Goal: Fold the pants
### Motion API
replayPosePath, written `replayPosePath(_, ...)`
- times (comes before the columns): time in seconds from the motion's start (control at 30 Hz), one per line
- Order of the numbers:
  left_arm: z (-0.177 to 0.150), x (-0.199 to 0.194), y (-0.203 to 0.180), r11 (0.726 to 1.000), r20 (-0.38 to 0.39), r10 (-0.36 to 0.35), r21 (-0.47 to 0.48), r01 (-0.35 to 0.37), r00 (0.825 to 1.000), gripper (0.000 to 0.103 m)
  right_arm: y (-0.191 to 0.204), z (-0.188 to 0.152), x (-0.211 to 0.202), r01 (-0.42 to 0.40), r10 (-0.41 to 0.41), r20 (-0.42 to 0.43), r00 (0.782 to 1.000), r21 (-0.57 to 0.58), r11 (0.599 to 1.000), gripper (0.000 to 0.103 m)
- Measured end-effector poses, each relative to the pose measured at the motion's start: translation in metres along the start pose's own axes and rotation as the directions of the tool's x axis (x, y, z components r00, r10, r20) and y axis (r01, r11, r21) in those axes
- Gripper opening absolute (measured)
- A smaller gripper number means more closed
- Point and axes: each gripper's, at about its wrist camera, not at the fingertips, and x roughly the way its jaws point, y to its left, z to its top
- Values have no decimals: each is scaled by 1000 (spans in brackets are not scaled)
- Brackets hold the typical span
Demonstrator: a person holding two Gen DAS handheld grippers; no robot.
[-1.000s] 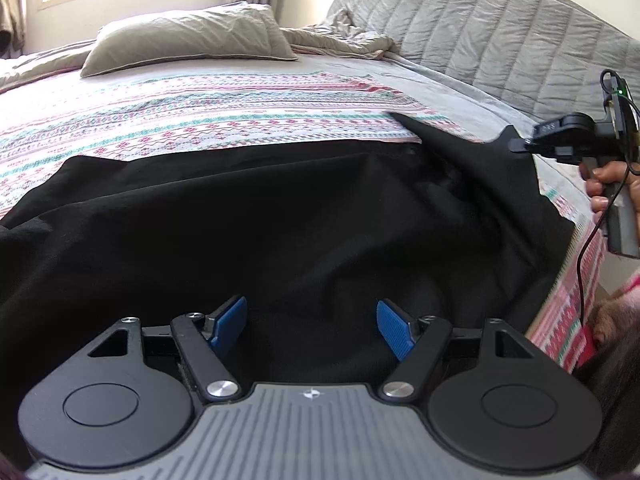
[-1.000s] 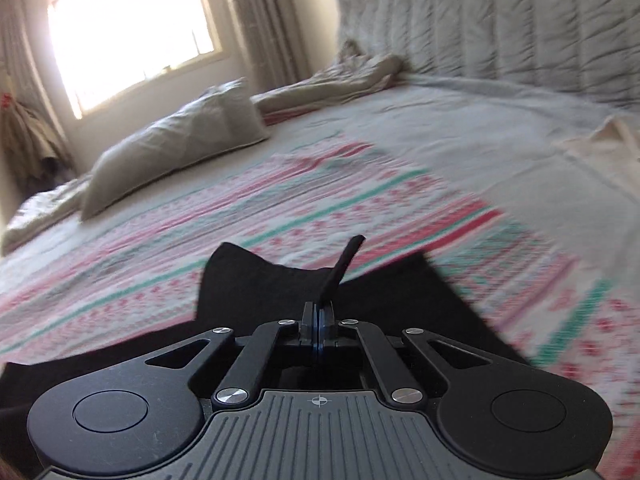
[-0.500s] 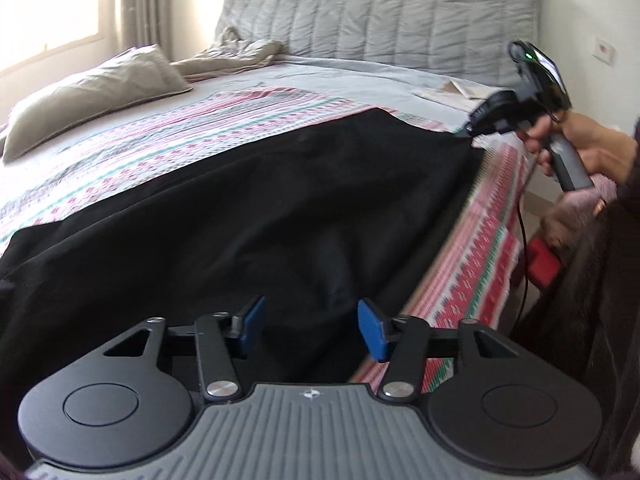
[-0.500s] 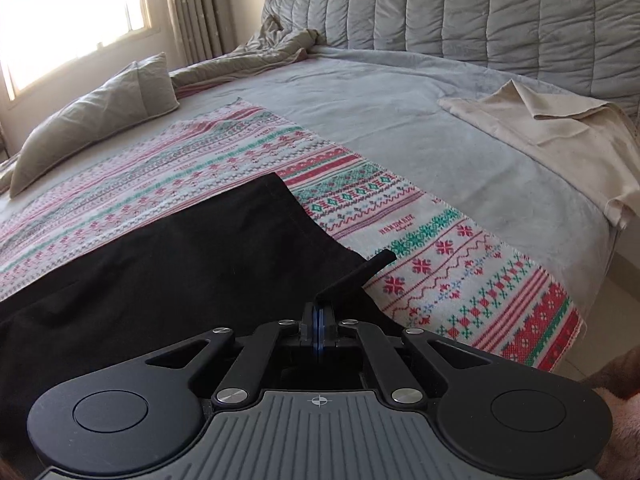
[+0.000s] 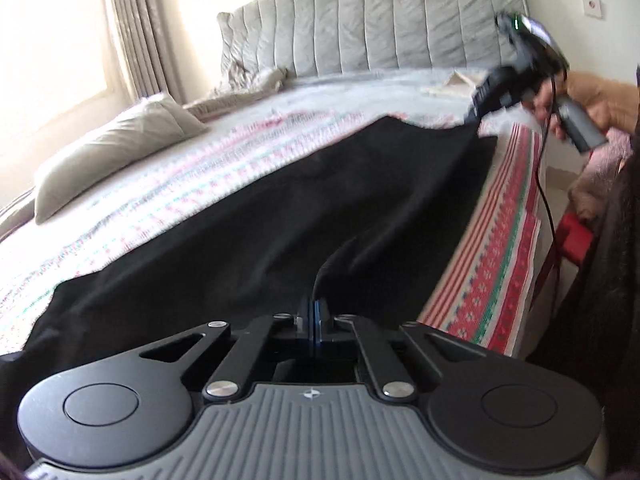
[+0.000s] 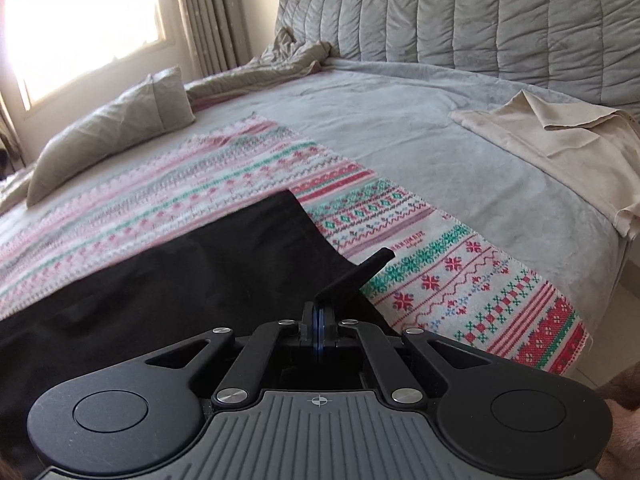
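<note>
Black pants lie spread along the near side of the bed on a patterned blanket. My left gripper is shut on a fold of the pants at their near edge. My right gripper is shut on the far corner of the pants, with a flap of black cloth sticking up past the fingers. The right gripper also shows in the left wrist view, pinching the pants' far end by the bed edge.
A grey pillow lies far left by the window. A folded beige cloth sits at the right of the grey bedspread. A quilted headboard stands behind. The bed edge drops to the floor at right.
My left gripper has closed on the pants' near edge; it was open before. My right gripper stays shut on the far corner and has pulled it toward the bed edge.
</note>
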Motion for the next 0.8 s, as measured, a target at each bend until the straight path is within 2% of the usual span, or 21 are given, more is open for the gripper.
replayPosePath(0.1, 0, -7, 2, 1000, 5, -19, -16, 19, 1000, 4, -3, -5, 0, -17, 16, -38, 999, -29, 999, 0)
replayPosePath(0.2, -5, -7, -1, 999, -22, -36, 3, 36, 999, 4, -5, -11, 4, -27, 22, -88, 996, -56, 998, 0)
replayPosePath(0.5, -16, -10, -8, 996, -59, -86, 21, 87, 995, 4, -2, -19, 3, 59, -71, -101, 992, -115, 992, 0)
replayPosePath(0.63, -20, -6, -1, 990, -100, -140, -17, 139, 985, 8, 5, -20, 3, 113, -130, -103, 986, -160, 981, 0)
replayPosePath(0.67, -21, -7, 3, 988, -100, -150, -37, 147, 984, 13, 5, -20, 3, 131, -148, -97, 984, -167, 977, 9)
replayPosePath(0.7, -21, -10, 6, 987, -91, -154, -59, 149, 984, 24, 5, -19, 3, 155, -172, -89, 981, -169, 973, 13)
replayPosePath(0.73, -21, -14, 11, 987, -72, -144, -89, 137, 987, 31, 5, -17, 1, 170, -185, -73, 980, -167, 971, 26)
replayPosePath(0.77, -22, -20, 17, 986, -45, -120, -119, 114, 992, 45, 3, -15, -1, 168, -178, -57, 982, -158, 973, 44)
replayPosePath(0.8, -23, -26, 23, 985, -22, -95, -146, 91, 995, 54, 2, -13, -4, 153, -160, -41, 986, -145, 978, 53)
